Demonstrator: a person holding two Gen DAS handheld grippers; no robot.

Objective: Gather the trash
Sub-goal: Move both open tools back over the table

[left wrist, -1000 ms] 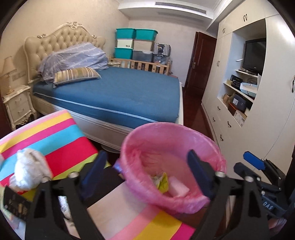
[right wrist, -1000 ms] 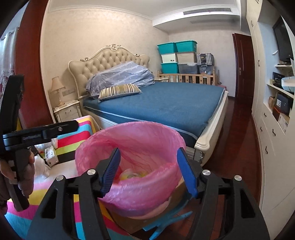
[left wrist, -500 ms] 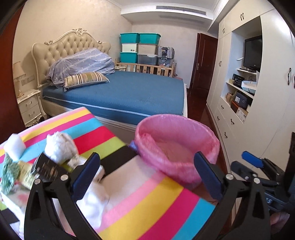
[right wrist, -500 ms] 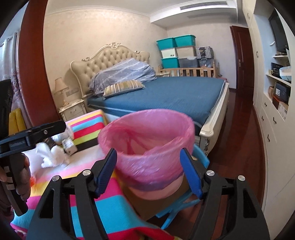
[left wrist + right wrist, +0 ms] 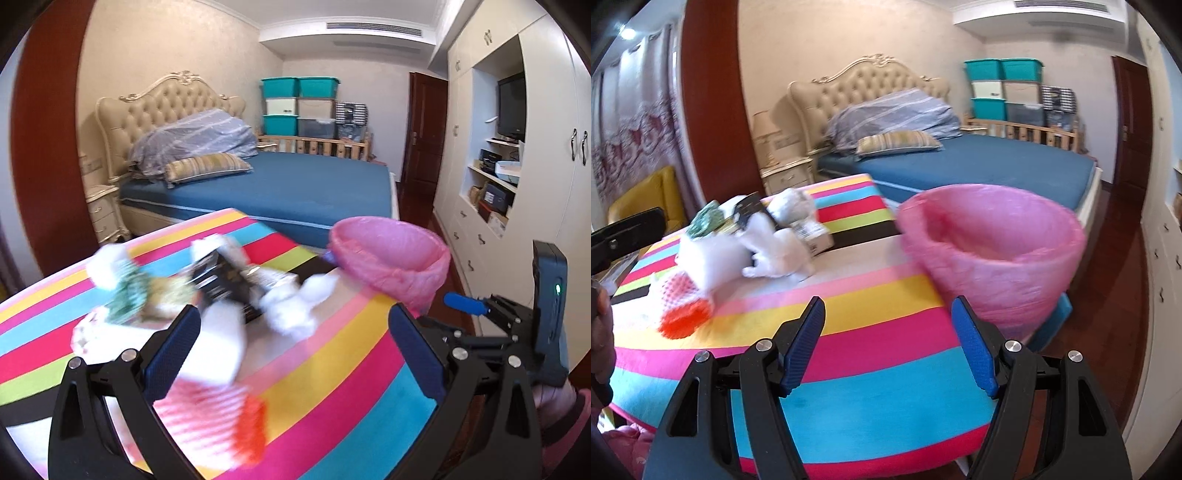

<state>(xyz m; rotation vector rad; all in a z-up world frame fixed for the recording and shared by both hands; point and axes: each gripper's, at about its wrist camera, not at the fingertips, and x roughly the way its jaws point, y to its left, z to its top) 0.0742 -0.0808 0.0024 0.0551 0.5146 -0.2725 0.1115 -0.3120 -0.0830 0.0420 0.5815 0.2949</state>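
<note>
A pile of trash lies on the striped table: white crumpled tissues, a black packet, a green wrapper and an orange-and-white mesh piece. The pile also shows in the right wrist view. A bin with a pink liner stands at the table's right end. My left gripper is open and empty just before the pile. My right gripper is open and empty over the table's near edge, left of the bin.
A blue bed with a cream headboard stands behind the table. White cupboards line the right wall, with dark wood floor between. A bedside cabinet and a yellow chair stand at the left.
Both grippers have pulled back and swung left from the bin towards the trash pile on the table. Both stay open and empty.
</note>
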